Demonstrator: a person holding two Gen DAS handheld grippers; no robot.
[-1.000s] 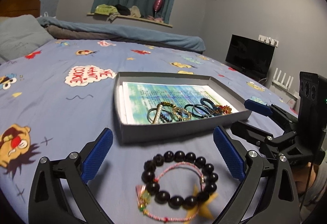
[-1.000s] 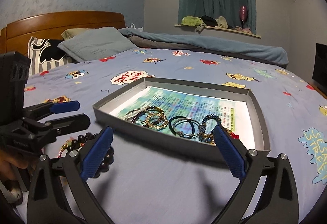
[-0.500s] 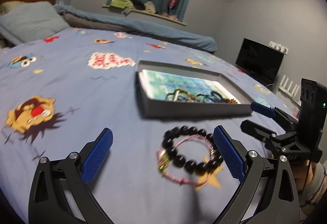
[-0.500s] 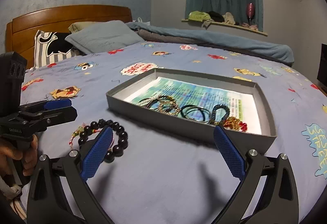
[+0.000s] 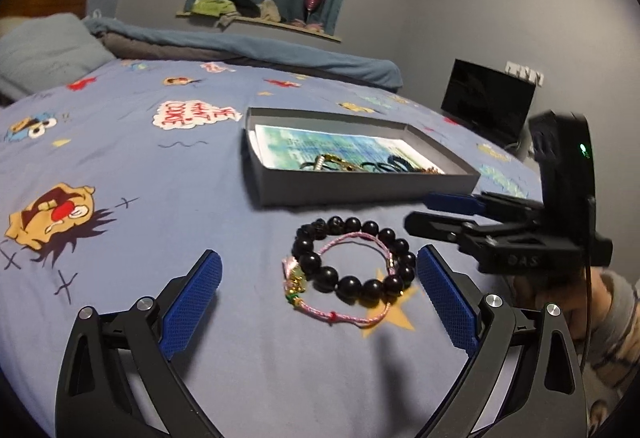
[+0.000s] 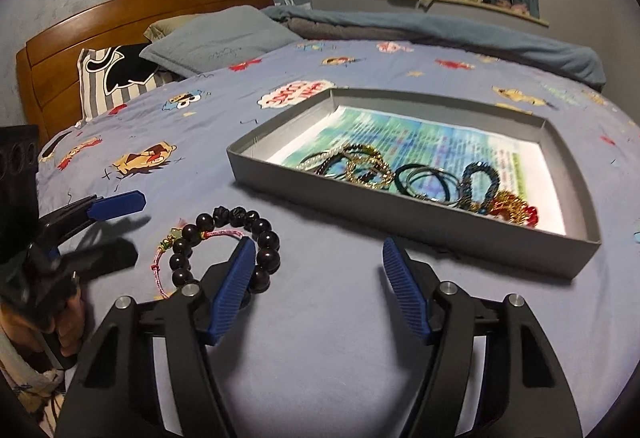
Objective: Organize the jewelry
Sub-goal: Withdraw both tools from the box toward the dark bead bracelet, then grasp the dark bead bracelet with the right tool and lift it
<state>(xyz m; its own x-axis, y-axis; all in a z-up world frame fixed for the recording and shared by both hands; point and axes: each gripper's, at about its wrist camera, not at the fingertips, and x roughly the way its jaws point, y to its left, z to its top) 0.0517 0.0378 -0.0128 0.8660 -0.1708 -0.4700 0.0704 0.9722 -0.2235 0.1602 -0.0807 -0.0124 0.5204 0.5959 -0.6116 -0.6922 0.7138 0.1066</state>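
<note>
A dark bead bracelet (image 5: 347,284) and a thin pink cord bracelet (image 5: 348,318) with a small green charm lie together on the blue bedsheet, in front of a grey shallow box (image 5: 360,188). Several bracelets (image 6: 400,174) lie inside the box on a printed sheet. My left gripper (image 5: 318,262) stands open, and the two bracelets lie ahead between its fingers and nearer the right one. My right gripper (image 6: 318,250) has its jaws closing with only bare sheet between them. Its left finger (image 6: 236,278) covers part of the bead bracelet (image 6: 268,238). Each gripper also shows in the other's view: the right gripper (image 5: 420,213) and the left gripper (image 6: 134,226).
Pillows (image 6: 216,38) and a wooden headboard (image 6: 80,38) are at the far left of the bed. A rolled blanket (image 6: 440,30) lies along the far edge. A dark screen (image 5: 488,102) stands past the bed on the right. A person's hand (image 6: 60,322) holds the left gripper.
The right gripper's jaws have narrowed and it has tipped downward, bringing the bead bracelet up against its left finger. The left gripper has shifted, so the two bracelets now lie farther ahead between its fingers.
</note>
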